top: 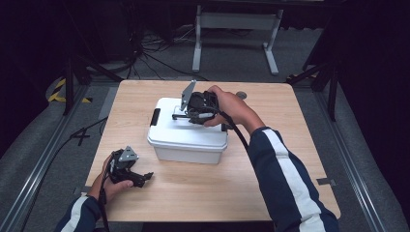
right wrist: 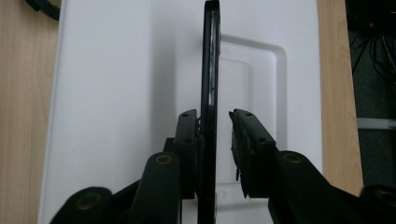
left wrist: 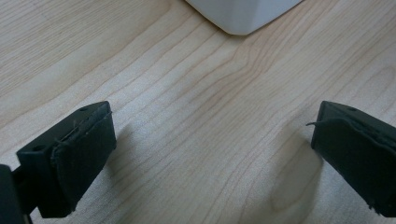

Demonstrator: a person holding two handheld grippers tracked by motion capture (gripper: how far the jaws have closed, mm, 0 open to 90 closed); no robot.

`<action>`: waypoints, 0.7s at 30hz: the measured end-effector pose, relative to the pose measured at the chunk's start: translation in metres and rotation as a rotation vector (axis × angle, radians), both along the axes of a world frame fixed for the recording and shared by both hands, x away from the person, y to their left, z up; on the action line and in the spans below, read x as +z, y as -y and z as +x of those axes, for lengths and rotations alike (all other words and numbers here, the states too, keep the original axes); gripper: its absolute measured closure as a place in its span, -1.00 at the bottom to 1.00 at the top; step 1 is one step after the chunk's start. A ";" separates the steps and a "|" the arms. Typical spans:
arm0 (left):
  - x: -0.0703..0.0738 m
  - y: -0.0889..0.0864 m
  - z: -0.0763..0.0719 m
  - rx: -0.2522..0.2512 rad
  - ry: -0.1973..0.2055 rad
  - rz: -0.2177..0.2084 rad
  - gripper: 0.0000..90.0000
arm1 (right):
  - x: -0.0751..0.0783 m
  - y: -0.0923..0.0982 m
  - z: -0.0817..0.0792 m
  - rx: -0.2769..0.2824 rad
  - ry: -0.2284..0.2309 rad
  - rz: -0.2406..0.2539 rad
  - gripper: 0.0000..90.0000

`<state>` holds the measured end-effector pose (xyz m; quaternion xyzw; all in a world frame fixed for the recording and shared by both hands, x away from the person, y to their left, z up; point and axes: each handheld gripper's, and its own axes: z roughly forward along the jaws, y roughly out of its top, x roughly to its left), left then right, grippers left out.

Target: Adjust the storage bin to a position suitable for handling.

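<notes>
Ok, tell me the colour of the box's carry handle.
Black, seen best in the right gripper view: handle on the white box.

White lidded plastic box [top: 187, 135] mid-table, black side latches, black handle [right wrist: 209, 93] raised upright on lid.

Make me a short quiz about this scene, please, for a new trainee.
1. True or false: the left gripper holds the box.
2. What stands between the right gripper's jaws? A) the box's black handle B) a cable C) nothing
3. Fill in: the box stands on a wooden ____.
Key: 1 false; 2 A; 3 table.
</notes>
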<state>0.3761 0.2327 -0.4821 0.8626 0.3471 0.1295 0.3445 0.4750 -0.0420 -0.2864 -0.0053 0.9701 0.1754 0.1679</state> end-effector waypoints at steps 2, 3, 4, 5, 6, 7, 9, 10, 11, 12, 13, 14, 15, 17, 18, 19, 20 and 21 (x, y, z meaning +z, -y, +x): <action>0.000 0.000 0.000 -0.002 0.001 0.002 -0.99 | -0.001 -0.003 0.000 0.010 0.009 -0.001 0.84; 0.000 0.000 0.000 -0.002 0.001 0.001 -0.99 | -0.001 -0.003 0.001 0.012 0.013 -0.001 0.85; 0.000 0.000 0.000 0.002 -0.002 -0.002 -0.99 | 0.000 -0.003 0.001 0.009 0.015 0.000 0.85; 0.000 0.000 0.000 0.000 0.000 -0.001 -0.99 | 0.000 -0.003 0.001 0.007 0.016 0.002 0.86; 0.000 0.000 0.000 0.000 0.000 -0.001 -0.99 | 0.000 -0.003 0.002 0.004 0.013 0.012 0.86; 0.000 0.000 0.000 -0.003 0.002 0.002 -0.99 | 0.000 -0.002 0.002 0.002 0.012 0.015 0.86; 0.000 0.000 0.000 0.002 -0.001 -0.003 -0.99 | 0.001 -0.002 0.002 -0.002 0.012 0.021 0.87; 0.000 0.000 0.000 0.003 -0.002 -0.003 -0.99 | 0.001 -0.001 0.002 -0.001 0.008 0.034 0.87; 0.000 0.000 -0.001 0.002 -0.002 -0.003 -0.99 | 0.002 0.000 0.002 0.004 0.007 0.041 0.87; 0.000 0.000 -0.001 0.002 0.003 -0.002 -0.99 | 0.003 0.000 0.001 0.001 0.008 0.047 0.87; 0.000 0.000 -0.001 0.002 0.005 0.000 -0.99 | 0.004 0.000 0.000 0.013 0.015 0.051 0.87; 0.000 0.000 -0.001 0.002 0.004 0.000 -0.99 | 0.006 0.000 -0.001 0.013 0.015 0.051 0.88; 0.000 0.000 -0.001 0.001 0.004 0.000 -0.99 | 0.007 0.000 -0.002 0.012 0.015 0.055 0.87; 0.000 0.000 -0.001 0.002 0.004 0.000 -0.99 | 0.011 0.000 -0.004 0.017 0.028 0.059 0.88; 0.000 0.000 -0.001 0.002 0.004 0.000 -0.99 | 0.012 0.000 -0.004 0.020 0.030 0.062 0.87; 0.000 0.000 -0.001 0.002 0.004 0.000 -0.99 | 0.013 0.000 -0.005 0.021 0.042 0.066 0.88; 0.000 0.000 -0.001 0.002 0.005 0.000 -0.99 | 0.015 0.000 -0.005 0.024 0.042 0.076 0.88; 0.000 0.000 -0.001 0.001 0.005 0.000 -0.99 | 0.015 0.001 -0.005 0.024 0.036 0.081 0.88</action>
